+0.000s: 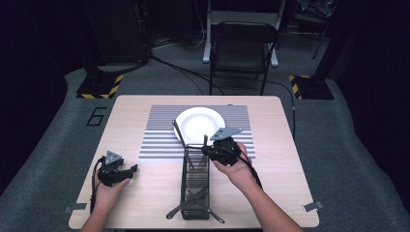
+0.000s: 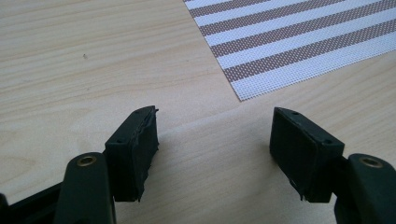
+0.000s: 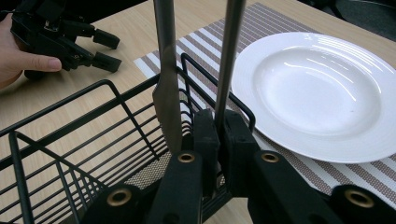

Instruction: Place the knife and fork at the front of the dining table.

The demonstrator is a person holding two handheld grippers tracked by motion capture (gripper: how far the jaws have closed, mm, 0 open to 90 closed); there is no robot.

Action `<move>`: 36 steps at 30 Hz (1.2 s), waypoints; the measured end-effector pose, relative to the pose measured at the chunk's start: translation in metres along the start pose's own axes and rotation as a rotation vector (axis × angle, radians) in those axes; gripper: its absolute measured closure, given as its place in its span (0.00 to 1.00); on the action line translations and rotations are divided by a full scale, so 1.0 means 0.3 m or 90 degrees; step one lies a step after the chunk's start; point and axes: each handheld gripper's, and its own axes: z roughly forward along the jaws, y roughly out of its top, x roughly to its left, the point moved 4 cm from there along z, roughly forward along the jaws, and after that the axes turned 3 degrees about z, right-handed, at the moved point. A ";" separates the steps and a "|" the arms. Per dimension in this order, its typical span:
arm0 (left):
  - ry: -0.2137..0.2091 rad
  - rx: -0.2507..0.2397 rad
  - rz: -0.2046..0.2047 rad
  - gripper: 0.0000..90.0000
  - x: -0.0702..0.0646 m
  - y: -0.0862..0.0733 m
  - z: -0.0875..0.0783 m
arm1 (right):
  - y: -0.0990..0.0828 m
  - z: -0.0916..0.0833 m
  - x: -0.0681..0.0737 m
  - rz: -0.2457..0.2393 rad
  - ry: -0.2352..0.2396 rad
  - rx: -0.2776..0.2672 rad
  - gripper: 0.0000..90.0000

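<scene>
A black wire basket stands lengthwise in the middle of the table, its far end by a white plate. My right gripper is at that far end, shut on the thin metal handle of a utensil that stands upright in the basket. The pads of the right gripper press the handle from both sides. Beside it a knife leans against the rim. My left gripper rests low at the table's left, open with nothing between its fingers.
The plate lies on a striped placemat, whose corner lies ahead of the left gripper. More utensils lie across the basket's near end. A folding chair stands beyond the table.
</scene>
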 end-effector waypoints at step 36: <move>0.001 -0.001 -0.001 0.36 0.000 0.000 0.000 | -0.005 0.059 0.026 -0.013 -0.014 0.024 0.96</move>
